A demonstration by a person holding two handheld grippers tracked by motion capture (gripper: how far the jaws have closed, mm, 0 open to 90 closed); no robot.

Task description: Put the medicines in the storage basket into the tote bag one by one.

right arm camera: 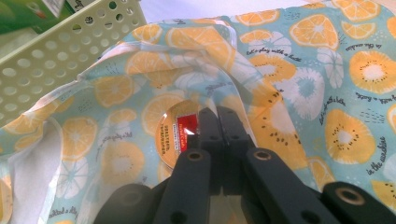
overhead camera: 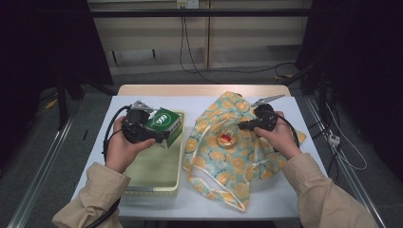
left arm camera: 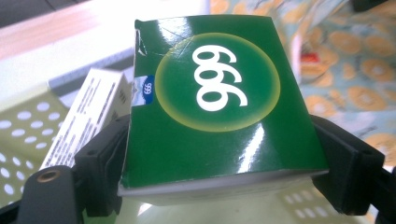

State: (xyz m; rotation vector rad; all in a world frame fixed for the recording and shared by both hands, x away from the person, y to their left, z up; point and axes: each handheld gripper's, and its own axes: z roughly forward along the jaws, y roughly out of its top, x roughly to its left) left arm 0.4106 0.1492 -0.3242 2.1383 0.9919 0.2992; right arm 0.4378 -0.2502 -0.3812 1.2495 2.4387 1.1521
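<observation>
Green box (left arm camera: 219, 107) sits crosswise between the jaws of the left gripper (overhead camera: 159, 132), one black jaw pressing on each narrow side, so the jaws are clamped on it at a wide spread. In the high view the box is held in the air over the far end of the pale green basket (overhead camera: 180, 166), clear of its floor. Its top face is glossy dark green with a round yellow-rimmed disc and the white figures 999, and a small blue label sits at one edge. That corner of the lid is slightly torn and creased. White card shows along the box's near lower edge. A white box (left arm camera: 86, 116) with fine print lies just beside it in the basket, close to the perforated wall.

The right gripper (overhead camera: 243, 126) rests over the fruit-print cloth (overhead camera: 237, 166), which lies rumpled on the bench (overhead camera: 294, 199) to the right of the basket. Its jaws are closed together, with nothing between them, their tips at the edge of a small round orange lid (right arm camera: 175, 133) with a red label that nestles in a fold of the cloth.
</observation>
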